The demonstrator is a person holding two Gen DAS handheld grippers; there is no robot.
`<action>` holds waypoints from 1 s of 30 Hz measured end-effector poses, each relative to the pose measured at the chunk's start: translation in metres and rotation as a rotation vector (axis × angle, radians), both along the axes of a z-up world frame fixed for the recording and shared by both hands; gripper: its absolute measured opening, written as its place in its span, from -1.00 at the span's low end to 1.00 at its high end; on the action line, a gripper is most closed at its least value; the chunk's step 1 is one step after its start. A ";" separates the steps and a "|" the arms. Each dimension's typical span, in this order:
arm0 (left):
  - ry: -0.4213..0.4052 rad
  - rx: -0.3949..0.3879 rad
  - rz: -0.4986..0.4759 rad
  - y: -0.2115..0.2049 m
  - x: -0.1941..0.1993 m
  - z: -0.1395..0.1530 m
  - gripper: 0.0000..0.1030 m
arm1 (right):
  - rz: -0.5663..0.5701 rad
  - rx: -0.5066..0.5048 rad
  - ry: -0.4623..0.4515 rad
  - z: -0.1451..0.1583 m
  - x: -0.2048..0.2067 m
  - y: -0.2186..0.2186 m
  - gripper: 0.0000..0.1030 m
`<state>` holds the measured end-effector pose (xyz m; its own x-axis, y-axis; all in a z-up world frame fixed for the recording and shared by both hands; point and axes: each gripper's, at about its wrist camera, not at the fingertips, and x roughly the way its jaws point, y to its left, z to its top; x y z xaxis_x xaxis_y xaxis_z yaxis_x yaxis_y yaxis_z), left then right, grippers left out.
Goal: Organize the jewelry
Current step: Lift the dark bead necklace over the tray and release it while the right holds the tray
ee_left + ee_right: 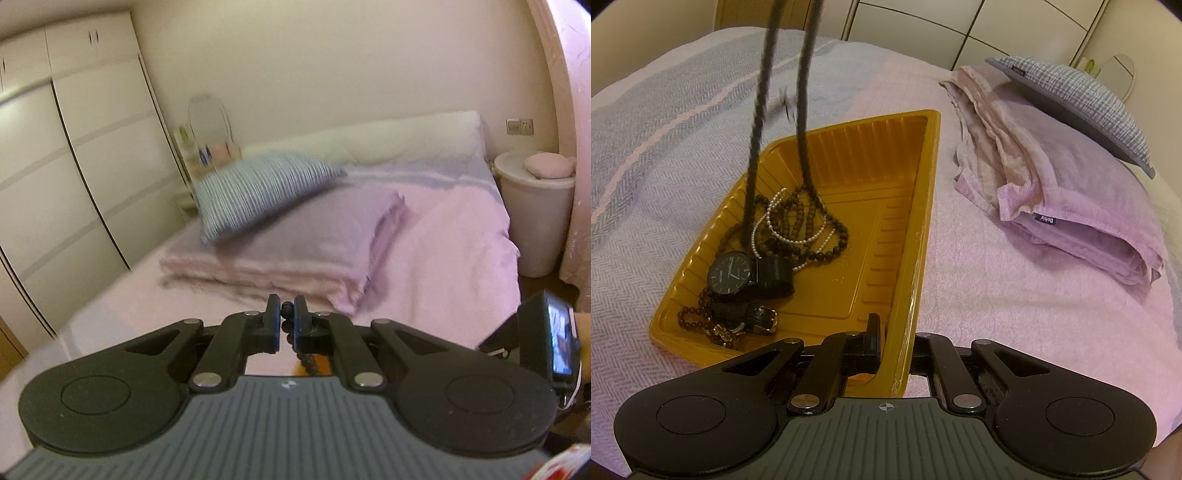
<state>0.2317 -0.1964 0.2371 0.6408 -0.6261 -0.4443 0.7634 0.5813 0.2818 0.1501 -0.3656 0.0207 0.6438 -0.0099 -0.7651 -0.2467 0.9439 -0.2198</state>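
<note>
My left gripper (285,320) is shut on a dark bead necklace (286,314) and holds it up in the air. In the right wrist view the necklace (759,99) hangs as two blurred strands down into a yellow plastic tray (849,258) on the bed. My right gripper (892,343) is shut on the tray's near right rim. In the tray lie a black watch (733,275), a pearl string (783,221), brown bead strings (827,236), a second black strap with a gold buckle (750,314) and a dark red bead bracelet (694,317).
The tray sits on a pink and grey bedspread (1015,295). A folded pink blanket (1071,192) with a striped pillow (1082,99) on it lies to the right. White wardrobe doors (55,166) and a white bin (535,214) flank the bed.
</note>
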 end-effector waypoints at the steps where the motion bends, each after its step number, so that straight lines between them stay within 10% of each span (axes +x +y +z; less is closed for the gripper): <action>1: 0.024 0.012 0.001 -0.002 0.003 -0.009 -0.89 | 0.000 0.001 0.001 0.000 0.000 0.000 -0.88; 14: 0.230 0.088 -0.004 -0.025 0.027 -0.081 -0.89 | -0.001 0.014 0.008 -0.001 0.002 -0.002 -0.88; 30: 0.289 0.092 0.011 -0.031 0.034 -0.096 -0.89 | -0.001 0.015 0.009 -0.001 0.003 -0.003 -0.88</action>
<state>0.2654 -0.2276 0.1416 0.4858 -0.5683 -0.6641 0.8134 0.5720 0.1055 0.1528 -0.3681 0.0193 0.6371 0.0009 -0.7708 -0.2473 0.9474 -0.2033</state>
